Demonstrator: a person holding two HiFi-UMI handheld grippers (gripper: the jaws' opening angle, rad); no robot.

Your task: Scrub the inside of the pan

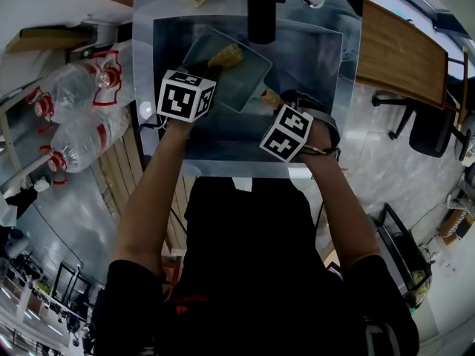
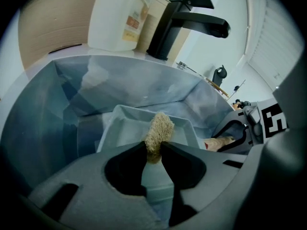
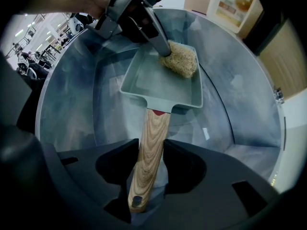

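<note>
Two grips matter here: nearest, the right hand-held gripper clamps the wooden handle, steadying the pan in the sink. Farther in, the left hand-held gripper pinches the scrubber at the pan's far corner. Firm, overlapping strokes should cover floor and corners.

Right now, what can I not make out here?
Head view: marker cubes hide the jaws of the left gripper and right gripper, and most of the handle.
Left gripper view: its own body hides the pan's near end.
Right gripper view: the scrubber hides where it meets the pan.
</note>
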